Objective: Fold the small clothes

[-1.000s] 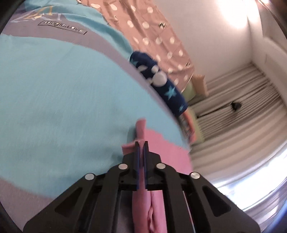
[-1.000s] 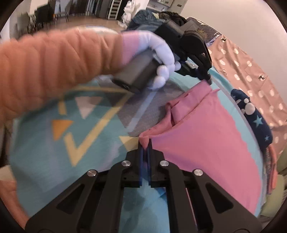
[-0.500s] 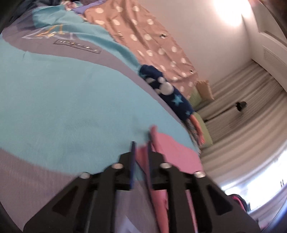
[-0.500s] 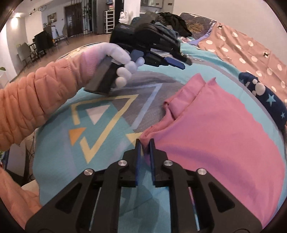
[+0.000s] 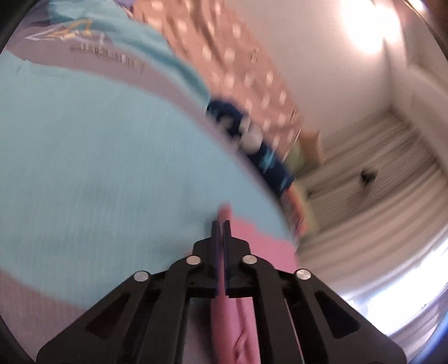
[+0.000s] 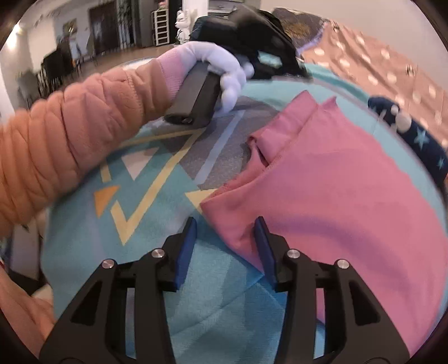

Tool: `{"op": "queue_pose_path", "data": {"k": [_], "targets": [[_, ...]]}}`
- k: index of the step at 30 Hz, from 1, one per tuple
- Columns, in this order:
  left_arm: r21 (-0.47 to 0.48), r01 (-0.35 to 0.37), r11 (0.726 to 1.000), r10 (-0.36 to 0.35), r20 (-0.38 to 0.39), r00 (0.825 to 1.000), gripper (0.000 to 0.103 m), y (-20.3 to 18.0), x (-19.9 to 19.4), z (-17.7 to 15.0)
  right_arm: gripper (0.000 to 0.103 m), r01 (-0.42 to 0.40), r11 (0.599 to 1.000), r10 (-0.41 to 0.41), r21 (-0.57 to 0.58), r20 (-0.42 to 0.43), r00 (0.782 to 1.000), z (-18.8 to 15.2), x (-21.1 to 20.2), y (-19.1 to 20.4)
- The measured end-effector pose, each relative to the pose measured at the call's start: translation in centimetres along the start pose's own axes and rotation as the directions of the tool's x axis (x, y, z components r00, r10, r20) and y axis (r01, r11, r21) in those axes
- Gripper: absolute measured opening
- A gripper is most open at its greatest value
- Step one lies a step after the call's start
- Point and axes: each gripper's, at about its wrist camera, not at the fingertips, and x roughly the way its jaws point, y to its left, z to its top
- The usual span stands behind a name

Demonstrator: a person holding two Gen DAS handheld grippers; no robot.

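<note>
Right wrist view showed the right gripper (image 6: 224, 246) spread, freeing the pink cotton garment (image 6: 336, 196), while the left gripper (image 5: 221, 226) apparently pinched its edge, risking a lopsided fold.

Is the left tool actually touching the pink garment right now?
Touching. In the left wrist view the left tool is shut on the pink garment: the cloth runs up the slit between its closed fingers and pokes out past the tips.

I note a turquoise patterned blanket (image 6: 156, 179) underneath, a dotted pink-brown cover (image 6: 392, 70) behind, striped curtains (image 5: 378, 173) (blurred), and a white shelf (image 6: 160, 26) far off.
</note>
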Motion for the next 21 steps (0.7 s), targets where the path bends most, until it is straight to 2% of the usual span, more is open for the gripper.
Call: {"op": "queue_pose_path", "data": {"k": [2, 3, 6, 9, 13, 16, 17, 19, 21], "targets": [[-0.004, 0.025, 1.0, -0.024, 0.077, 0.997, 0.0, -0.1, -1.5, 0.8, 0.044, -0.027, 1.0, 0.027, 0.009, -0.004, 1.0, 0.0, -0.4, -0.3], [-0.005, 0.014, 1.0, -0.013, 0.092, 0.996, 0.0, -0.1, -2.3, 1.2, 0.044, -0.06, 0.998, 0.06, 0.019, -0.008, 0.998, 0.2, -0.8, -0.7], [0.036, -0.047, 0.998, 0.044, 0.072, 0.996, 0.0, -0.4, -4.1, 0.6, 0.043, -0.153, 0.985, 0.152, 0.075, 0.015, 0.988, 2.1, -2.4, -3.3], [0.073, -0.062, 0.995, 0.06, 0.027, 0.998, 0.016, -0.8, -6.1, -2.0, 0.043, -0.161, 0.974, 0.16, 0.157, 0.019, 0.987, 6.5, -3.2, -8.2], [0.079, -0.025, 0.997, 0.03, -0.055, 0.998, 0.034, -0.9, -6.5, -6.4, 0.041, -0.159, 0.96, 0.174, 0.232, -0.045, 0.984, 14.1, -1.1, -14.6], [0.11, -0.023, 0.994, 0.037, -0.124, 0.992, 0.035, -1.6, -4.7, -8.8, 0.041, -0.184, 0.959, 0.224, 0.216, -0.173, 0.959, 19.6, 2.9, -16.3], [0.118, -0.033, 0.992, 0.05, -0.142, 0.989, 0.035, -1.7, -4.1, -9.2, 0.042, -0.174, 0.967, 0.214, 0.186, -0.227, 0.95, 21.1, 4.4, -16.0], [0.184, -0.115, 0.976, 0.147, -0.167, 0.975, 0.034, -2.6, -2.8, -10.0, 0.043, -0.129, 0.985, 0.158, 0.113, -0.312, 0.937, 23.1, 6.9, -14.7], [0.214, -0.11, 0.97, 0.149, -0.174, 0.973, 0.033, -3.3, -2.5, -10.4, 0.043, -0.076, 0.996, 0.084, 0.036, -0.413, 0.907, 24.4, 10.0, -13.2]]}}
